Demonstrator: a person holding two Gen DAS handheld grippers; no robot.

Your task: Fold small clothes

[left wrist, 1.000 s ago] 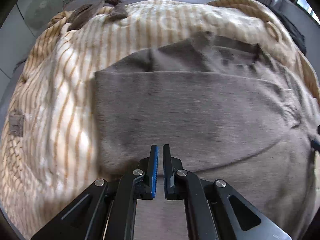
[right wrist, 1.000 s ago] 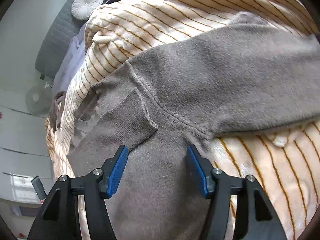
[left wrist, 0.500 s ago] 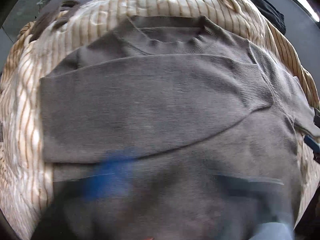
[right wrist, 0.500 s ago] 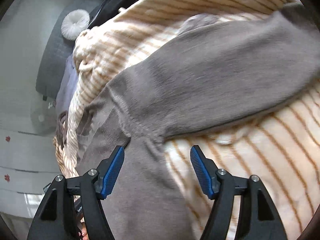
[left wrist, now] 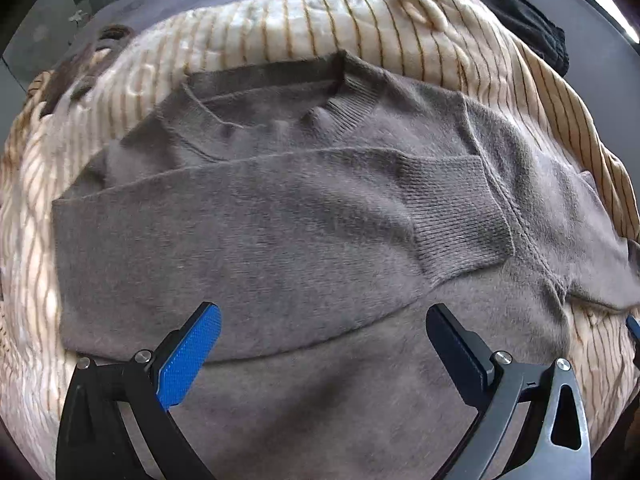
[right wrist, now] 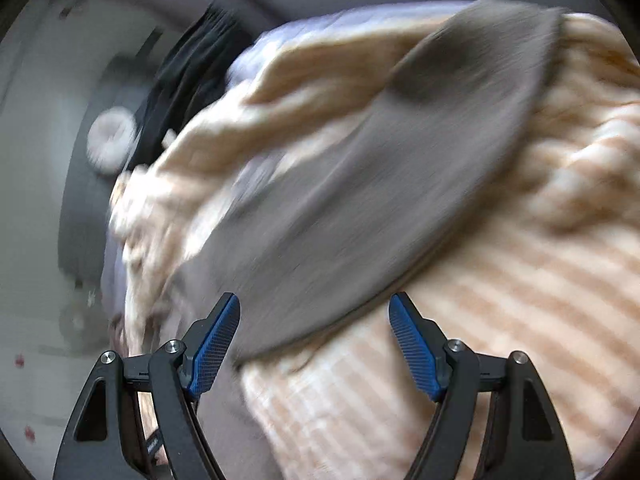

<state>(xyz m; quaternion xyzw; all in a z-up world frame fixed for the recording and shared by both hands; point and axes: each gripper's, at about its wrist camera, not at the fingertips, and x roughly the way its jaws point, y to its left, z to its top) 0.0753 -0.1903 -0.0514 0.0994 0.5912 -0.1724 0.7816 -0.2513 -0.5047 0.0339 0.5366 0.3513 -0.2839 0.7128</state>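
I had the grey sweater [left wrist: 280, 240] spread flat on the striped blanket [left wrist: 360, 28], neckline [left wrist: 280, 80] at the far side and one sleeve [left wrist: 248, 248] laid across the chest with its ribbed cuff [left wrist: 456, 216] near the opposite shoulder seam; I judged that fold done, which is why the left gripper [left wrist: 320, 344] hovered just above the lower body of the garment with its fingers spread wide and nothing between them. The right gripper [right wrist: 314, 336] was also wide apart and empty, pointed at the other sleeve [right wrist: 380, 184], which ran out diagonally over the blanket and was not yet folded in. That view was smeared by motion, so I could not tell whether the fingertips touched the cloth. I reckoned the next grab belonged at that loose sleeve, low near its edge, because the soft knit would sag and drag if pinched mid-length. A dark garment [left wrist: 532, 36] lay beyond the blanket.
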